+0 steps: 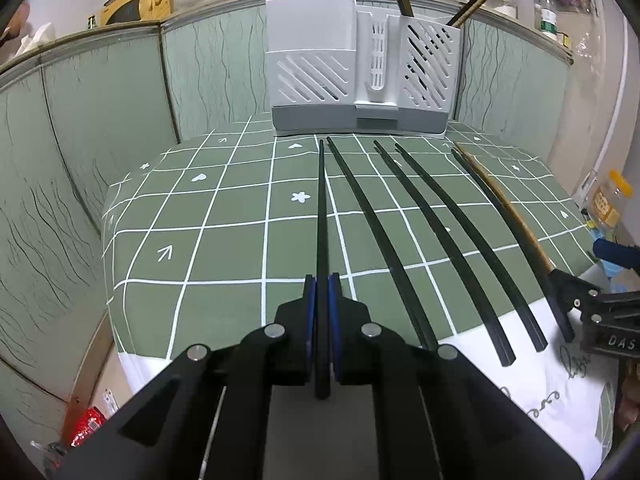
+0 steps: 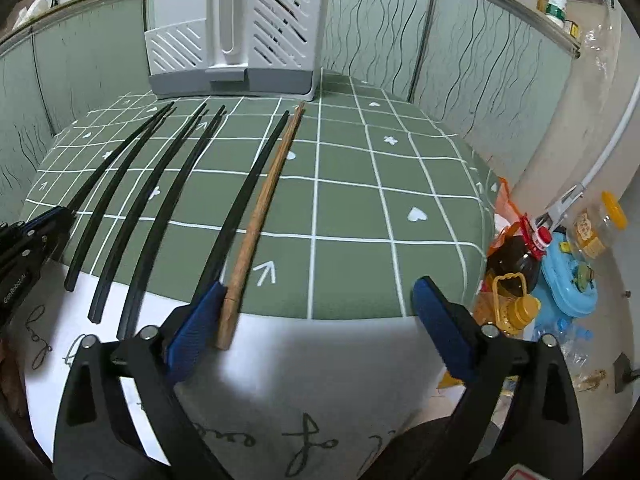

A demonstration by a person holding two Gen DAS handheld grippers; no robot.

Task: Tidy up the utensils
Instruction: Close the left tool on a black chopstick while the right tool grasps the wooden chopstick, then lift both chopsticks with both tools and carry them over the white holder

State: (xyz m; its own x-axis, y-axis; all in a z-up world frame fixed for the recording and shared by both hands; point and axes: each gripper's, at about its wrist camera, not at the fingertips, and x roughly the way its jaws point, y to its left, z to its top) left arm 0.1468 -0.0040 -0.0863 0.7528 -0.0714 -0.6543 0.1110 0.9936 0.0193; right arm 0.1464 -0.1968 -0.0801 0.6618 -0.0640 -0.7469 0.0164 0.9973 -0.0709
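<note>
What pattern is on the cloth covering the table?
The green tablecloth has a white grid with small white hearts, arrows and flowers; clearest in the right wrist view.

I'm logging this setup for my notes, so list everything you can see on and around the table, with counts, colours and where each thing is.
black chopsticks: five, black; four lie fanned on the cloth, one is clamped in the left gripper
wooden chopstick: one, brown, rightmost on the cloth, beside a black one
utensil holder: one, white on a grey base, at the table's far edge, a few chopsticks already standing in its right compartment
tablecloth: one, green with a white grid, hearts and arrows
oil bottle: one, dark with a red cap, on the floor right of the table
left gripper: black, blue pads, shut on a black chopstick
right gripper: black, blue pads, open, left pad beside the wooden chopstick's near end
</note>
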